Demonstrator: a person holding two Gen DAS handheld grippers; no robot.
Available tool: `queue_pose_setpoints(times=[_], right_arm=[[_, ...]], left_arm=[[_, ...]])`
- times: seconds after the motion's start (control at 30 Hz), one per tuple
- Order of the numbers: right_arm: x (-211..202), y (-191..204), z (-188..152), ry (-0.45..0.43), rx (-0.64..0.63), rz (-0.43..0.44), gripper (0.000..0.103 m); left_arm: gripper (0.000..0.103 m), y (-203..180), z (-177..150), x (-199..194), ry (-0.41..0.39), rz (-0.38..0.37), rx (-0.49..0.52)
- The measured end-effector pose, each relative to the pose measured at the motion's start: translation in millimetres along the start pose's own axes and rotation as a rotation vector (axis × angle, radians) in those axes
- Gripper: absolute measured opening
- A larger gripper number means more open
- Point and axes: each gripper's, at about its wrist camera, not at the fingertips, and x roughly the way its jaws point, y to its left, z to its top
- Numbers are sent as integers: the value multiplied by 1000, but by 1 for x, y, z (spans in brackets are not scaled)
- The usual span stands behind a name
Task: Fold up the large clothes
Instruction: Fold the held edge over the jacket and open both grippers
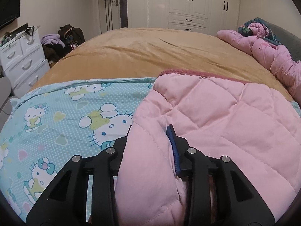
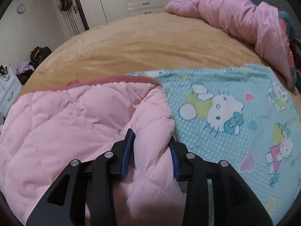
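We tip both our claws down over the near edge of the bed [image 1: 131,52], where one pink quilted coat [image 1: 216,124] lies on one blue kitty sheet [image 1: 62,116]. Our left claw [image 1: 150,137] has a fold of the coat between its fingers, and our right claw [image 2: 152,141] does too, but we cannot tell if either one is squeezing or just letting go. One more pink blanket [image 2: 235,13] sits bunched at the far right corner.

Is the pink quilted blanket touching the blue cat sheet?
Touching. In the right wrist view the pink quilted blanket lies right on the blue cat sheet, its edge overlapping the sheet with no gap. The left wrist view shows the same overlap.
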Motion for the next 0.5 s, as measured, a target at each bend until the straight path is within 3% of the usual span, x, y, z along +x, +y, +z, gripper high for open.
queue_pose_setpoints(times=[0.2,0.23,0.27,0.3,0.33,0.4,0.5], right_arm=[[1,-10,-3,41,101,42,43],[-2,-10,-3,50,113,42,46],[-10,-10,-3,53,115,26,61],[-20,-8,-3,36,109,-3,72],[-30,-6,-3,13,101,-16,72],[-58,4,-9,-54,72,28,83],[-99,27,-26,-121,17,82,87]], left_arm=[[33,1,-3,7,54,-10,4],[45,2,-1,3,64,6,8],[52,4,0,-1,67,26,4],[69,8,2,-8,59,40,-3],[76,10,2,-14,53,43,-11],[80,12,1,-34,31,48,-18],[94,1,-3,-64,1,73,36]])
